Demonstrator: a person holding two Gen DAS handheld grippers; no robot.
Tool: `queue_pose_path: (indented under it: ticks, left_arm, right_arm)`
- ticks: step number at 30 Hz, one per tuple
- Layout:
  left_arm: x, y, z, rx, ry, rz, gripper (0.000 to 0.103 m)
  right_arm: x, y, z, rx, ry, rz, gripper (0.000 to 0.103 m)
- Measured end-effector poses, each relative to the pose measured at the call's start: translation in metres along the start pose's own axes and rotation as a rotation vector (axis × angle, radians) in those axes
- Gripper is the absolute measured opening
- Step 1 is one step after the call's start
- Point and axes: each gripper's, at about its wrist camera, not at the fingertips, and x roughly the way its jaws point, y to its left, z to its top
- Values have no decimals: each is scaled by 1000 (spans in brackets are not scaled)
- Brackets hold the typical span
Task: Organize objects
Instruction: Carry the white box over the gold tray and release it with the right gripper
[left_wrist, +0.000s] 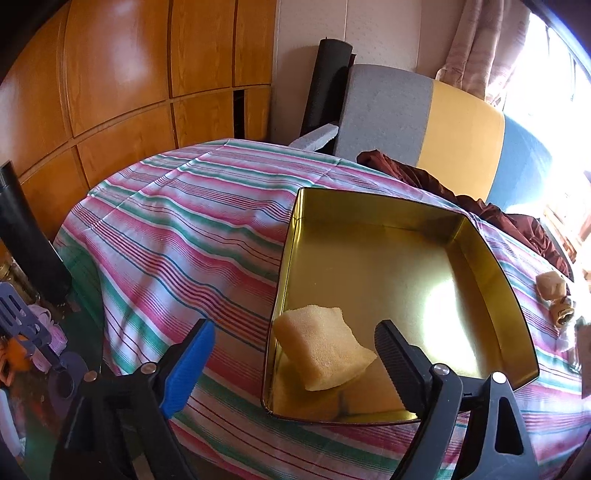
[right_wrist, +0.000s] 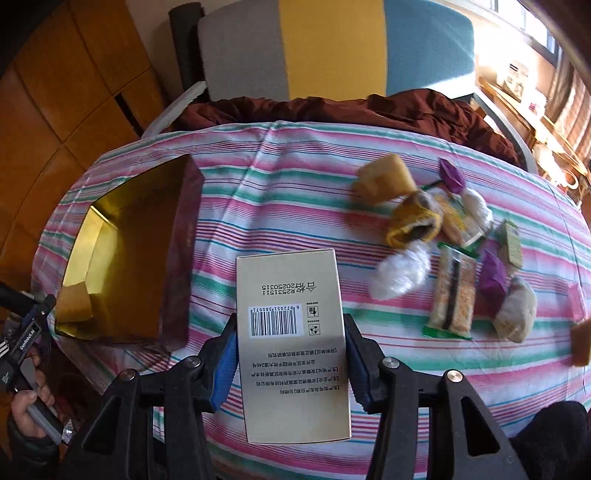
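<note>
A gold-lined tin (left_wrist: 369, 210) with dark red outer walls (right_wrist: 177, 258) sits on the striped tablecloth. A yellow sponge (left_wrist: 325, 350) leans in its near corner, also seen in the right wrist view as the sponge (right_wrist: 74, 302). My left gripper (left_wrist: 293, 326) stands open over that corner, one finger outside the tin wall and the other inside beside the sponge, its pads off it. My right gripper (right_wrist: 290, 321) is shut on a beige box (right_wrist: 291, 332) with a barcode, held above the cloth to the right of the tin.
A pile lies at the right of the table: another sponge (right_wrist: 384, 181), snack packets (right_wrist: 452, 295), white bags (right_wrist: 399, 273), purple wrappers (right_wrist: 491, 277). A striped chair (right_wrist: 332, 48) with dark red cloth (right_wrist: 332, 107) stands behind. A hand (right_wrist: 26, 406) holds the left tool.
</note>
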Motion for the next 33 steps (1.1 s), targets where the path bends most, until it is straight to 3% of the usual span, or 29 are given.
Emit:
queue_pose_path:
  ticks: [9, 18, 20, 26, 33]
  left_arm:
    - [-5, 26, -5, -43, 3, -13, 92]
    - [-8, 51, -10, -93, 2, 2, 93]
    - [-7, 56, -13, -102, 9, 6, 92]
    - [-4, 66, -14, -129, 15, 6, 93]
    - [-5, 68, -15, -134, 7, 10, 92]
  right_arm:
    - [53, 137, 70, -156, 30, 187, 51]
    - [125, 246, 108, -164, 67, 232, 52]
    - [139, 260, 112, -136, 83, 236, 52]
    - [162, 290, 112, -86, 189, 371, 53]
    - [143, 280, 96, -89, 184, 429, 54]
